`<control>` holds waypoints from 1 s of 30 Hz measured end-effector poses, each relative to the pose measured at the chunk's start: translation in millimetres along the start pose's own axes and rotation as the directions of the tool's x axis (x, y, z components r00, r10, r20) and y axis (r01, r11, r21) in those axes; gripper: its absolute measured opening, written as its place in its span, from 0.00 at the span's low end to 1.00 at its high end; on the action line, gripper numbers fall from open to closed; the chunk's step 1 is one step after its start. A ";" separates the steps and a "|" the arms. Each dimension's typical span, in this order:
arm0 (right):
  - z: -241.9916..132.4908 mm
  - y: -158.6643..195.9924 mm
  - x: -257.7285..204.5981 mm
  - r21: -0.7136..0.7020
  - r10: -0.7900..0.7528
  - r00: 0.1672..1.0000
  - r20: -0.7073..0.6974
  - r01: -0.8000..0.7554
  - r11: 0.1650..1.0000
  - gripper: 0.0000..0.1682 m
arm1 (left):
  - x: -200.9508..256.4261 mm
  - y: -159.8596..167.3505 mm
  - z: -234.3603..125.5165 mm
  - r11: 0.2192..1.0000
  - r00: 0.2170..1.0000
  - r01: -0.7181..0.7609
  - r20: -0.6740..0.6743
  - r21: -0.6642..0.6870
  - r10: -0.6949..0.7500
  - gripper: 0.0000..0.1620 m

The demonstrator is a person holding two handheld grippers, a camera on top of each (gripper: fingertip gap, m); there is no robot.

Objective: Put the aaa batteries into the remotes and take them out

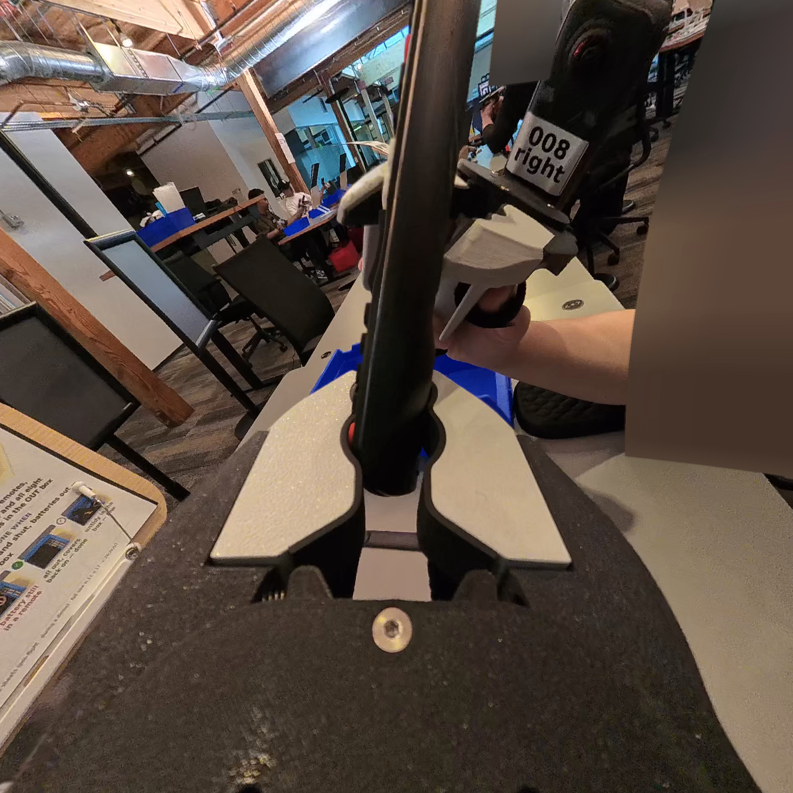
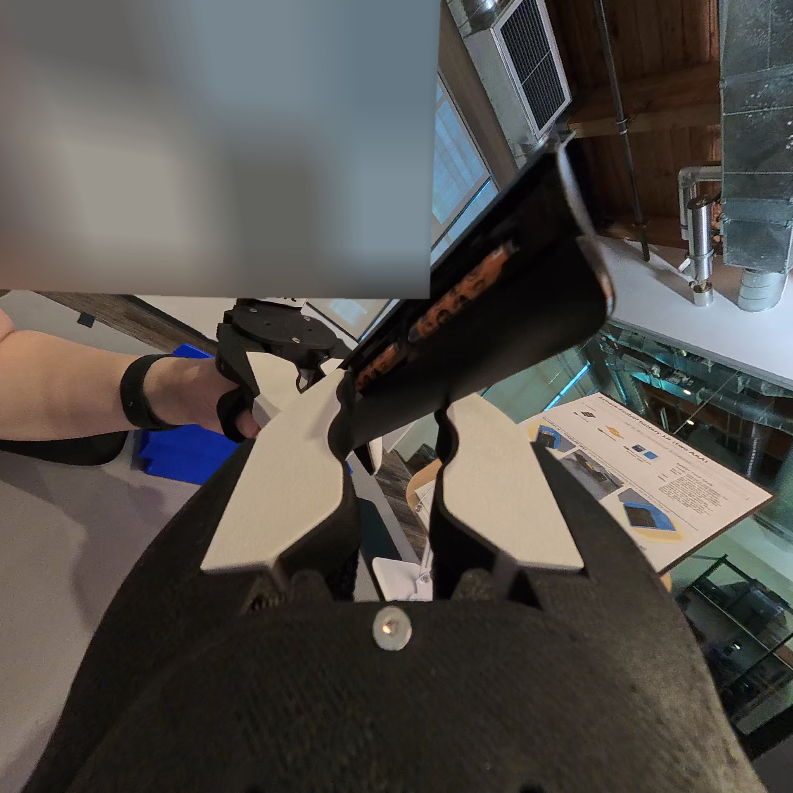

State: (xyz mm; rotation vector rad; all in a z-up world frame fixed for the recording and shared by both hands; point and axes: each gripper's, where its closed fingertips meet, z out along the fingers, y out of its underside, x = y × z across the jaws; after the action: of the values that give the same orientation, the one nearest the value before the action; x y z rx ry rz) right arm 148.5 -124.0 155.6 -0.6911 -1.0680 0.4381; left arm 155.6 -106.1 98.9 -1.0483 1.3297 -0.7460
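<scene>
The left gripper (image 1: 391, 433) is pinched on the lower end of a black remote (image 1: 412, 257), its white fingers (image 1: 296, 480) closed against the body on both sides. From that grip the remote rises steeply up and away, well clear of the grey desk (image 1: 686, 558). Just behind the remote's held end, low on the desk, sits a blue bin (image 1: 476, 382). Beside the bin a person's hand (image 1: 485, 339) works the trigger of the right gripper (image 1: 373, 214), which meets the remote higher up its length; from this side its fingers are partly hidden behind the remote. To the left of the remote, at the desk's edge, lies a printed instruction sheet on a wooden board (image 1: 64, 549).

In the right wrist view, the right gripper (image 2: 390, 433) has its fingers spread only as wide as the remote (image 2: 493, 309), whose edge lies in the notch of one finger (image 2: 292, 463); whether the other finger touches it I cannot tell. The remote's battery compartment is open, and orange-and-black AAA batteries (image 2: 450, 309) lie in line inside it. Beyond the remote, the left gripper (image 2: 274, 334) and the hand (image 2: 201, 394) holding it show, with the blue bin (image 2: 180, 450) under them. To the right of the remote is the instruction sheet (image 2: 643, 472).
</scene>
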 end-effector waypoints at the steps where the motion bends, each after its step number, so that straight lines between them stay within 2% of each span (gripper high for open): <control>1: 0.5 0.8 -0.6 -0.002 0.006 1.000 0.005 -0.006 1.000 0.22 | -1.0 1.2 -0.7 1.000 1.000 -0.009 0.000 -0.005 0.009 0.15; 7: 1.2 -3.8 -4.4 -0.003 -0.031 1.000 -0.001 0.031 1.000 0.21 | 3.2 0.7 -3.2 1.000 0.999 0.003 -0.049 -0.010 -0.003 0.15; 16: 2.0 -3.4 -6.1 0.006 0.034 0.998 0.050 -0.034 0.999 0.19 | 1.4 1.6 -6.6 0.999 0.999 -0.021 -0.048 -0.034 0.019 0.15; 19: 3.3 1.1 -4.2 -0.021 -0.002 0.999 0.040 0.003 1.000 0.20 | -1.0 5.9 -5.6 0.998 0.999 -0.029 -0.033 -0.052 0.027 0.15; 22: 5.2 10.7 -3.4 -0.082 -0.100 0.995 0.013 0.101 0.992 0.25 | -3.4 11.0 -5.1 0.997 0.999 -0.029 -0.031 -0.070 0.027 0.15; 30: 10.7 31.6 1.9 -0.160 -0.059 0.998 0.002 0.059 0.985 0.25 | -17.2 28.0 -5.2 0.993 1.000 -0.011 -0.003 -0.119 0.010 0.15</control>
State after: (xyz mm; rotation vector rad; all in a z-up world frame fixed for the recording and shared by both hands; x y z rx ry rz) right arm 139.7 -97.0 137.9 -0.7997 -1.1264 0.3019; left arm 144.5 -80.7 80.5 -1.1339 1.3947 -0.6672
